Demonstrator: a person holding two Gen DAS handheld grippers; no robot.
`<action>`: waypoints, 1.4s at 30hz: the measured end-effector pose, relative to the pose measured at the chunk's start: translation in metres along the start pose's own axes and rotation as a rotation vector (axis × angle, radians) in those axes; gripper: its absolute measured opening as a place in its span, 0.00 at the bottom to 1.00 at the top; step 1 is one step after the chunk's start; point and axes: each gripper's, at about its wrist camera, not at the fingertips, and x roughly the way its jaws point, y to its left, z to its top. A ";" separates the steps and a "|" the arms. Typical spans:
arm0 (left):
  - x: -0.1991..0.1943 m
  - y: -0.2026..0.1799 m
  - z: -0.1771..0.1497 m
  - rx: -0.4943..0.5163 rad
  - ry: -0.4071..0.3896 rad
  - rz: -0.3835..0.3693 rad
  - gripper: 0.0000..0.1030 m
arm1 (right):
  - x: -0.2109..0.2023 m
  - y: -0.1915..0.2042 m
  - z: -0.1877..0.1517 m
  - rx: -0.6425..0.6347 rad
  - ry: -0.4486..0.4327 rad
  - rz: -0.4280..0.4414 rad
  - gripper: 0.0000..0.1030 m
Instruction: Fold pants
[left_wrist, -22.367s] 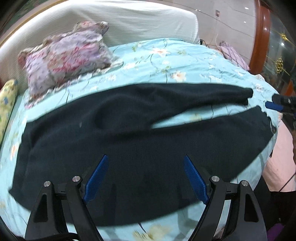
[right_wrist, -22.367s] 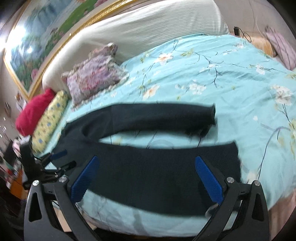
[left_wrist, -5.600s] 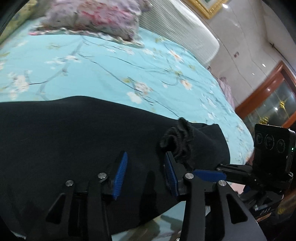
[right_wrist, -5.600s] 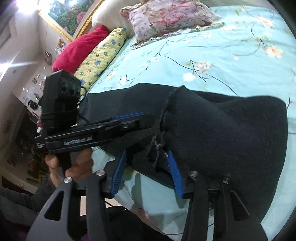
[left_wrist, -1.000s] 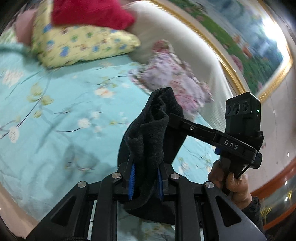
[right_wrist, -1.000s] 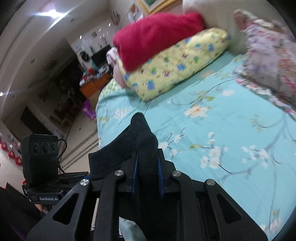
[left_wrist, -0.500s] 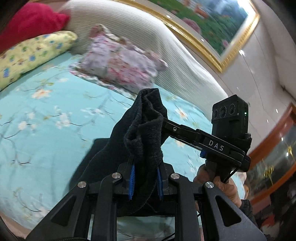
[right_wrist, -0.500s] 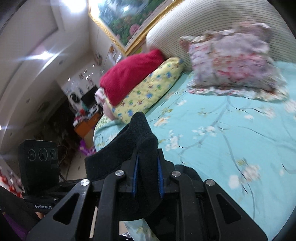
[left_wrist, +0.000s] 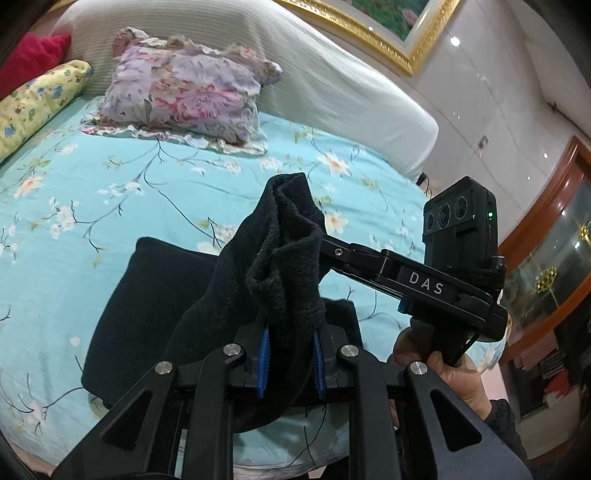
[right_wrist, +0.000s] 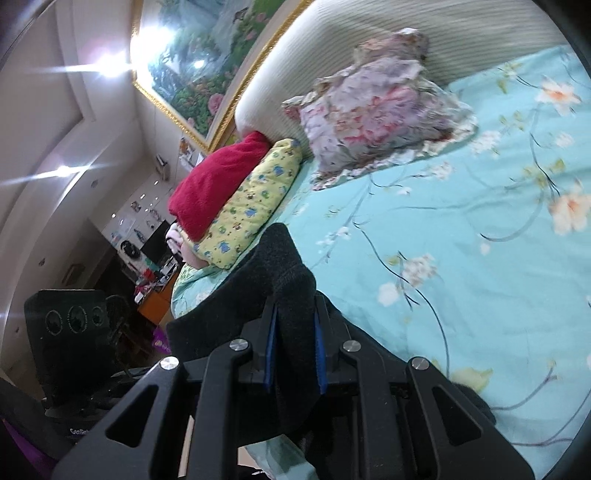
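Note:
The black pants (left_wrist: 155, 295) lie folded on the floral turquoise bed sheet (left_wrist: 74, 192), with one end lifted off it. My left gripper (left_wrist: 290, 360) is shut on a bunched edge of that lifted end, the cloth standing up between its blue pads. In the left wrist view my right gripper reaches into the same raised cloth from the right, a hand (left_wrist: 450, 376) on its handle. In the right wrist view my right gripper (right_wrist: 295, 360) is shut on thick black pants (right_wrist: 280, 266) fabric. The left device (right_wrist: 70, 332) shows dark at the left there.
A floral pillow (left_wrist: 184, 85) leans on the white padded headboard (left_wrist: 332, 81). A yellow patterned pillow (right_wrist: 251, 206) and a red cushion (right_wrist: 218, 184) sit at the bed's far side. A wooden frame with glass (left_wrist: 554, 266) stands at the right.
Both grippers have swung across the bed with the pants' end still pinched. The folded black cloth now lies broad on the sheet below the left gripper, and the floral pillow has come into fuller view.

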 end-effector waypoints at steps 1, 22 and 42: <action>0.002 -0.001 -0.001 0.003 0.005 0.001 0.18 | -0.001 -0.002 -0.002 0.005 -0.003 -0.003 0.18; 0.042 -0.026 -0.017 0.100 0.026 0.030 0.18 | -0.029 -0.047 -0.032 0.118 -0.074 -0.028 0.20; 0.043 -0.044 -0.032 0.206 0.033 -0.095 0.57 | -0.097 -0.042 -0.051 0.218 -0.219 -0.259 0.50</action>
